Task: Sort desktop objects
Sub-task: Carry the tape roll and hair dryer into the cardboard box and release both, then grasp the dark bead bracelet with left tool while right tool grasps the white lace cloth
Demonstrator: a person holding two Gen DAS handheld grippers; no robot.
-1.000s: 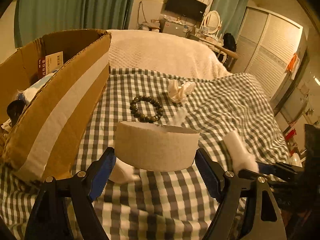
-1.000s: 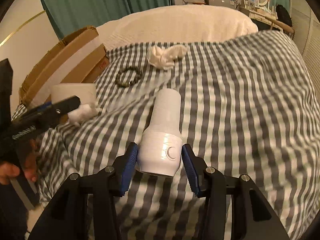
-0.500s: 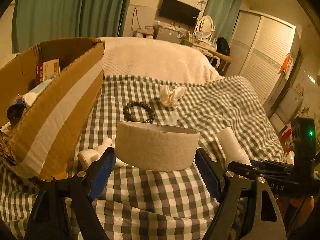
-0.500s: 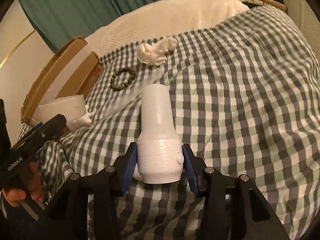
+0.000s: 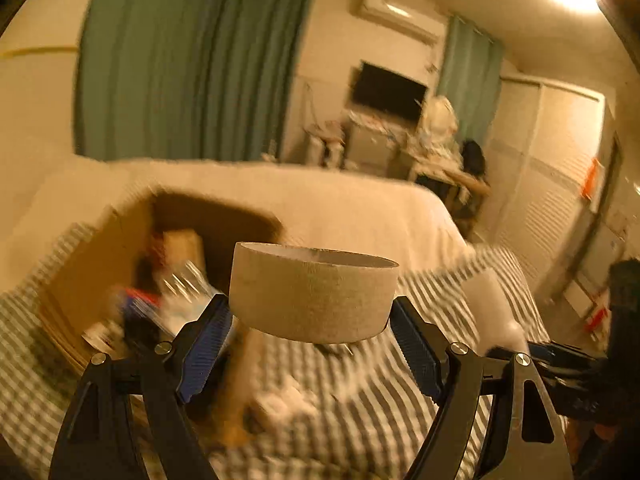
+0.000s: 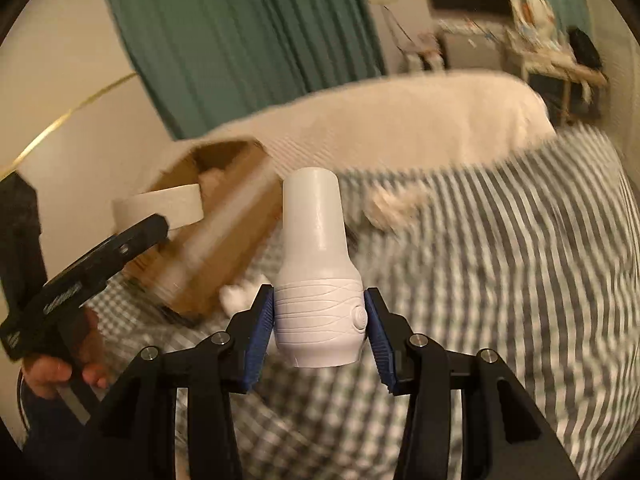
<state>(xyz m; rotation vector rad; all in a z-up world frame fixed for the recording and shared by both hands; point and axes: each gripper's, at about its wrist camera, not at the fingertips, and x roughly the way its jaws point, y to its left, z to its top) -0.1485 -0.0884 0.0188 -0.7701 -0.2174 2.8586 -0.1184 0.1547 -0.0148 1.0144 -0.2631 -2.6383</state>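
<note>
My left gripper (image 5: 310,330) is shut on a beige roll of tape (image 5: 312,292) and holds it in the air, level with the open cardboard box (image 5: 100,264) that lies to its left. The tape roll also shows in the right wrist view (image 6: 160,206), by the box (image 6: 224,240). My right gripper (image 6: 319,320) is shut on a white bottle-shaped device (image 6: 316,268), lifted off the checked cloth (image 6: 520,280). The views are blurred by motion.
The box holds several items (image 5: 176,292), too blurred to name. A small white object (image 6: 238,294) lies on the cloth beside the box, and a crumpled white thing (image 6: 394,202) lies farther back. A cream bedspread (image 6: 400,120) lies behind.
Both grippers have risen with their loads. The left one has swung left towards the box, so its inside now shows. The white device is off the cloth.
</note>
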